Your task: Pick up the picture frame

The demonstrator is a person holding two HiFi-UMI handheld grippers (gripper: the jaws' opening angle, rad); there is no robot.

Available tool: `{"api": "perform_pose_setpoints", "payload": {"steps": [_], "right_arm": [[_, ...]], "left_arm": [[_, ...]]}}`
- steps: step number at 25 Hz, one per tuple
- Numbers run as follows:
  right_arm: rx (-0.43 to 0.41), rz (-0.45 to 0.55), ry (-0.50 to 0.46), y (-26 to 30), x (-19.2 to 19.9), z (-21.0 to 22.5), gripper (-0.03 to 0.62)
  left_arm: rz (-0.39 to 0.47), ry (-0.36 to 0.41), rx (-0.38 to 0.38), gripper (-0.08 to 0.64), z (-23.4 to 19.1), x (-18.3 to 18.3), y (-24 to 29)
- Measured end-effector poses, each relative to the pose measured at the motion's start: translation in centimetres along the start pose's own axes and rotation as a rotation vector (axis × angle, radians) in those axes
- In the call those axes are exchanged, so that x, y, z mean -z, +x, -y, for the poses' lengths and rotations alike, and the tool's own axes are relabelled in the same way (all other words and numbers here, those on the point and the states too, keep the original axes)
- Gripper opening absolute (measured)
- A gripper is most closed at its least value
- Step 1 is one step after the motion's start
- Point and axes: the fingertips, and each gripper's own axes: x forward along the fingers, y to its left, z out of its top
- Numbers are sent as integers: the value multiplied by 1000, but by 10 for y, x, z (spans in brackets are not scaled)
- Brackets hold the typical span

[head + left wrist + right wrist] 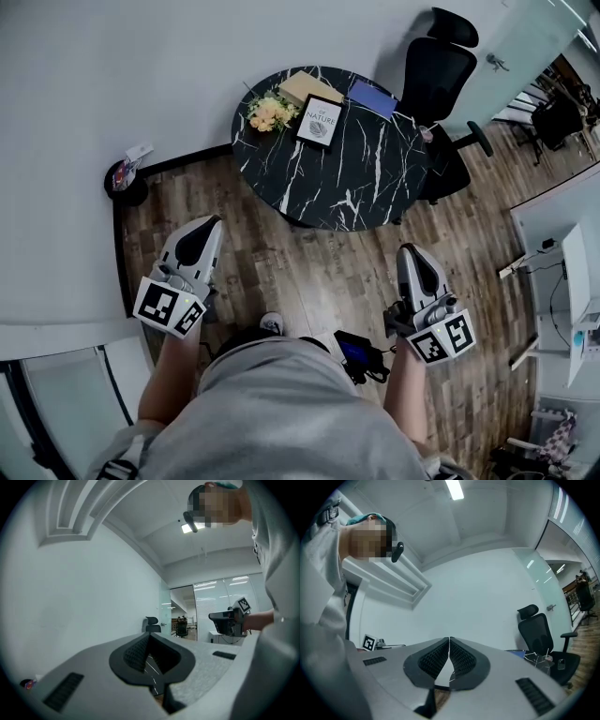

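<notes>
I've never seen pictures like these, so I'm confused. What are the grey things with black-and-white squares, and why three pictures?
A person holds two grabbing tools, one in each hand: the left tool and the right tool. The marked cubes are part of the tools. The head view comes from a camera on the person's head, looking down. The other two come from small cameras riding on each tool. Both tools are shut and hold nothing. Ahead stands a round black table with a picture frame, yellow flowers, a tan book and a blue notebook on it.
</notes>
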Motion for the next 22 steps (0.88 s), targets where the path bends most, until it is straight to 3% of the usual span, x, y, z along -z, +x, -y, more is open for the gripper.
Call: {"api": "perform_pose_setpoints", "payload": {"steps": [22], "right_arm": [[-18,-42,21,22,18,-4,28]], "left_arm": [[-19,-16,-8,6,-19,12,-3]]}}
